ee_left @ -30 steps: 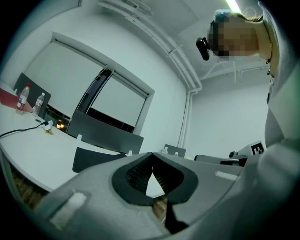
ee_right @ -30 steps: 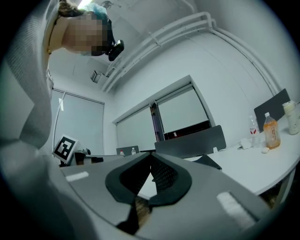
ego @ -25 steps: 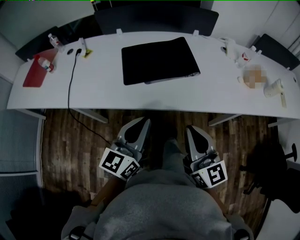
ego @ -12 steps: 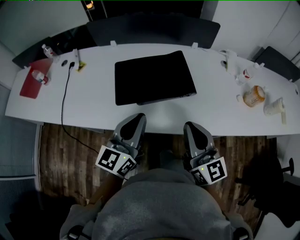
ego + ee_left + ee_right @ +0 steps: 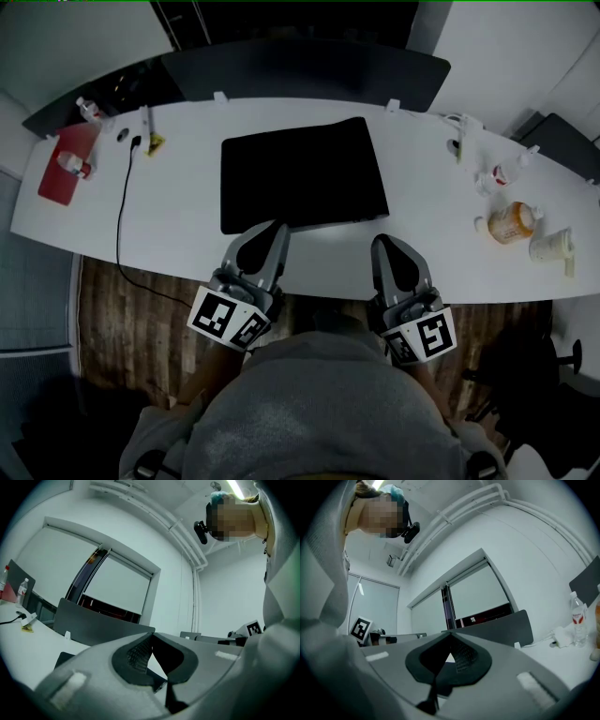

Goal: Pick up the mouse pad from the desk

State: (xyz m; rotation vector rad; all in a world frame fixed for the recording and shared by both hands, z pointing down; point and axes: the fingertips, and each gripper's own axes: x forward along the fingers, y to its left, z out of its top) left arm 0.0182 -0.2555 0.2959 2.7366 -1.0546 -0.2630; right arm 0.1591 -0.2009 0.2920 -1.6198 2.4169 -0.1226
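Two grippers are level with the desk's (image 5: pixel 178 220) near edge. Left gripper (image 5: pixel 270 231): jaws pressed together, nothing between them. Right gripper (image 5: pixel 382 244): the same. One black mouse pad (image 5: pixel 300 173) lies flat on the desk at 12 o'clock, just beyond both tips. One red mat (image 5: pixel 58 178) lies at 10 o'clock and one orange jar (image 5: pixel 514 222) stands at 2 o'clock.

The mouse pad (image 5: pixel 302 184) lies at the middle of the desk (image 5: pixel 183 230). A cable (image 5: pixel 119 216) runs left of it, a bottle (image 5: pixel 513 223) well right
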